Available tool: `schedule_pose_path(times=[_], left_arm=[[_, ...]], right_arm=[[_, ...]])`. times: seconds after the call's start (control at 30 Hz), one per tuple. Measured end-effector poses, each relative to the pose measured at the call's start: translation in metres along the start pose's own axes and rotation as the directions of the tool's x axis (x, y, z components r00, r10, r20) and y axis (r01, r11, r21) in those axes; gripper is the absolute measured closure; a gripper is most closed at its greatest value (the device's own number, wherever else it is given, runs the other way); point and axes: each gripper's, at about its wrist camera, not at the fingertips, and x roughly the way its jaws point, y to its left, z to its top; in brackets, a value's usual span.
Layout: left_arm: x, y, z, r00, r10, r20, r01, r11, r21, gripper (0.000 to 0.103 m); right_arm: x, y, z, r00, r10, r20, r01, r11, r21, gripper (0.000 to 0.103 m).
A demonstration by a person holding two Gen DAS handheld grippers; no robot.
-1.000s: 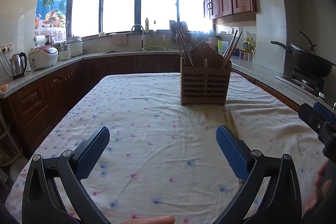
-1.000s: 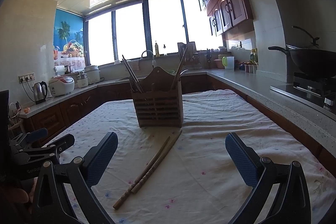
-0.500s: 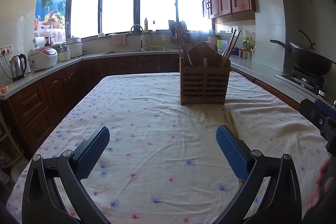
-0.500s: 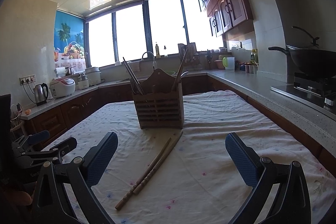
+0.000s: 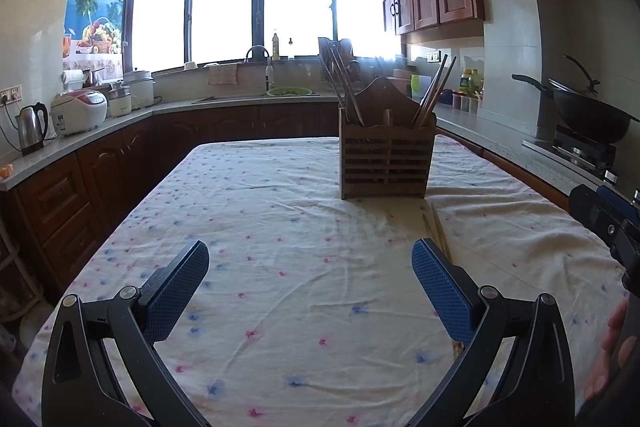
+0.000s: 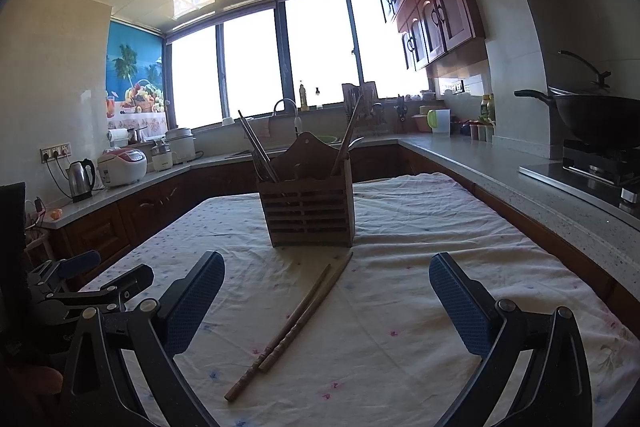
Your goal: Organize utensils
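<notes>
Both grippers hang low over the tabletop [image 5: 280, 211], w/ a white cloth dotted pink & blue spread over it.

Left gripper [image 5: 310, 285]: jaws spread wide, blue pads far apart, nothing btwn them but cloth. Not touching anything. Its right pad sits in front of the near end of the chopsticks [image 5: 438, 227] in that view, so part of the pair is hidden there.

Right gripper [image 6: 327, 297]: jaws also wide open, empty. The pair of wooden chopsticks [image 6: 298, 319] lies flat on the cloth btwn its two pads, running diagonally from near the left pad up toward the holder's front right corner. The two sticks lie side by side, touching or nearly so. Pads are clear of them on both sides.

Wooden utensil holder [image 6: 308, 211] stands upright mid-table, slatted front, arched back board. It has more sticks standing in it already: some lean out of the left compartment, some out of the right. The far tips of the loose pair stop just short of its base.

Left gripper shows at the left edge of the right wrist view, beside the right one. A bit of a hand [image 5: 610, 343] shows at the far right edge of the left wrist view.
</notes>
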Motion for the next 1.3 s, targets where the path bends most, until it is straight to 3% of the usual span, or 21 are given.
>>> schedule_pose_path(times=[1.3], left_arm=[[0.0061, -0.0004, -0.0015, 1.0, -0.016, -0.018, 0.015, 1.0, -0.006, 0.0]], right_arm=[[0.0006, 0.002, 0.002, 1.0, 0.008, 0.0, -0.008, 1.0, 0.0, 0.0]])
